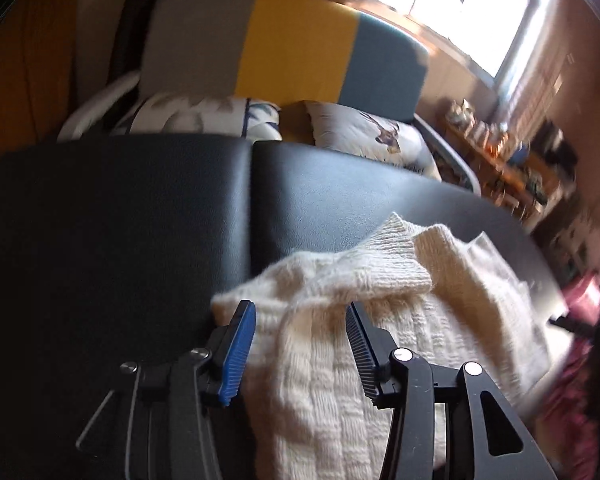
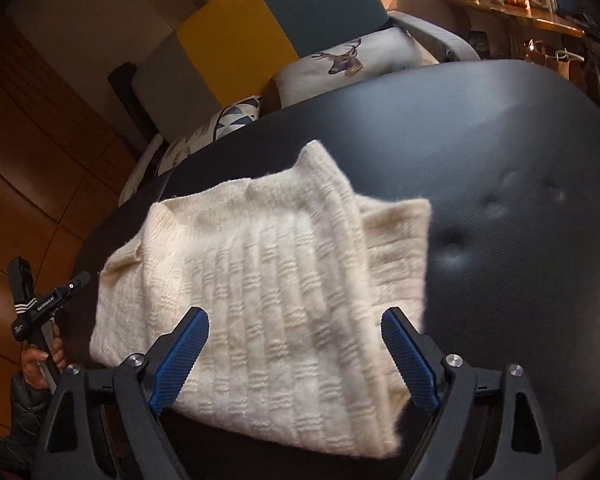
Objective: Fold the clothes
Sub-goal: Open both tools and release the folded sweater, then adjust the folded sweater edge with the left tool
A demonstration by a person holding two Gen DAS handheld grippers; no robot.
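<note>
Our left gripper (image 1: 300, 316) has its two blue fingers (image 1: 236, 350) wide apart, and nothing is pinched between them. The soft white sweater (image 1: 340, 360) lies right under and between those fingers, with one loose flap flopped over just past the tips. In the right wrist view, our right gripper (image 2: 296, 330) is wide open too, and it holds nothing. Its fingers (image 2: 180, 364) sit over the near edge of the sweater (image 2: 260, 264), one on each side of the bundle. The sweater looks folded into a chunky pile already. Its long side seems to run from near us toward the far left, and one corner pokes up at the far end. It rests on the black padded table (image 2: 500, 200), close to the near edge. We think the left gripper is nearer to the loose flap, so it may be the one to pinch it. The right gripper is closer to the neat ribbed part, so it could press or tidy there. Both grippers point forward and tip down at the cloth. At the far left of the right wrist view we can see a hand (image 2: 40, 360) holding the other tool's handle. Behind the table sits a couch (image 1: 292, 44) with grey, yellow and blue parts, and pillows (image 1: 372, 132) on it.
</note>
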